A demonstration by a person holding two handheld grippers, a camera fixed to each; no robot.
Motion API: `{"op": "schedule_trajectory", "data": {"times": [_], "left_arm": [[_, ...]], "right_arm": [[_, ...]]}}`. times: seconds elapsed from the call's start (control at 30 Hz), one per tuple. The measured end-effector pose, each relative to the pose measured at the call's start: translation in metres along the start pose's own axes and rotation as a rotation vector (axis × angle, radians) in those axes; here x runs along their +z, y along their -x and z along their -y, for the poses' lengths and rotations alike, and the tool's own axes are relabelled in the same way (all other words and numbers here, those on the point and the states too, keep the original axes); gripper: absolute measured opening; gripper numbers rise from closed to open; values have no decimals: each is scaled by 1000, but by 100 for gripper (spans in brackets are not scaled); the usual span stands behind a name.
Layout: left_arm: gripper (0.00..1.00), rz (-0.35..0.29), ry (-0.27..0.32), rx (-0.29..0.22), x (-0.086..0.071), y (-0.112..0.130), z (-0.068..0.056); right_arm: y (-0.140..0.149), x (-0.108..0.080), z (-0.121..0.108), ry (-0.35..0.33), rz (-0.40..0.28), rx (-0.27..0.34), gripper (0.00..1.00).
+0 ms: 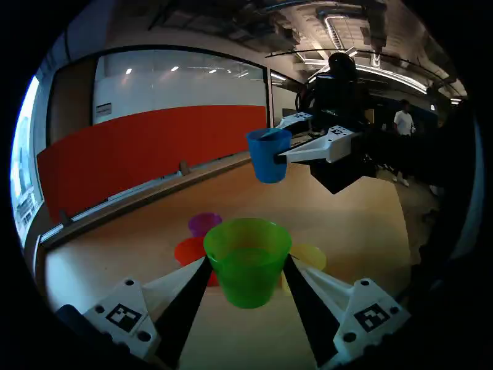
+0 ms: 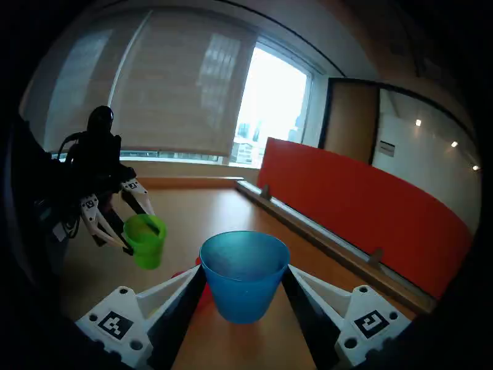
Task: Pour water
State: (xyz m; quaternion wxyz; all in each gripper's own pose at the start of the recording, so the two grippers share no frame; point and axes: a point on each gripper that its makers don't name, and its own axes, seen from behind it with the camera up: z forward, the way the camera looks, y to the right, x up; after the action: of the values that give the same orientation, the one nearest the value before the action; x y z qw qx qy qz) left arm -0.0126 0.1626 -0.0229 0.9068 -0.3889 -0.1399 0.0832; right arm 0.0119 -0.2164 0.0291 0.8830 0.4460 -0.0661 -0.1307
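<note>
In the left gripper view my left gripper is shut on a translucent green cup, held upright above the wooden table; liquid seems to sit inside it. Farther off and higher, my right gripper holds a blue cup upright in the air. In the right gripper view my right gripper is shut on that blue cup, whose inside looks empty. To the left, my left gripper carries the green cup.
On the table behind the green cup stand a purple cup, a red cup and a yellow cup. A red partition runs along the table's far edge. A person stands far back. A bright window lies beyond the table.
</note>
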Motion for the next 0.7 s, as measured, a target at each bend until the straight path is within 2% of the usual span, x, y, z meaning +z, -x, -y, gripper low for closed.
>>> {"op": "schedule_trajectory", "data": {"times": [0.3,0.7], "left_arm": [[83,60,10,-3,8,28,-4],[83,125,25,-17,16,54,-5]], "right_arm": [[25,7,3,-24,42,17,88],[59,20,7,-60,105,41,88]]}}
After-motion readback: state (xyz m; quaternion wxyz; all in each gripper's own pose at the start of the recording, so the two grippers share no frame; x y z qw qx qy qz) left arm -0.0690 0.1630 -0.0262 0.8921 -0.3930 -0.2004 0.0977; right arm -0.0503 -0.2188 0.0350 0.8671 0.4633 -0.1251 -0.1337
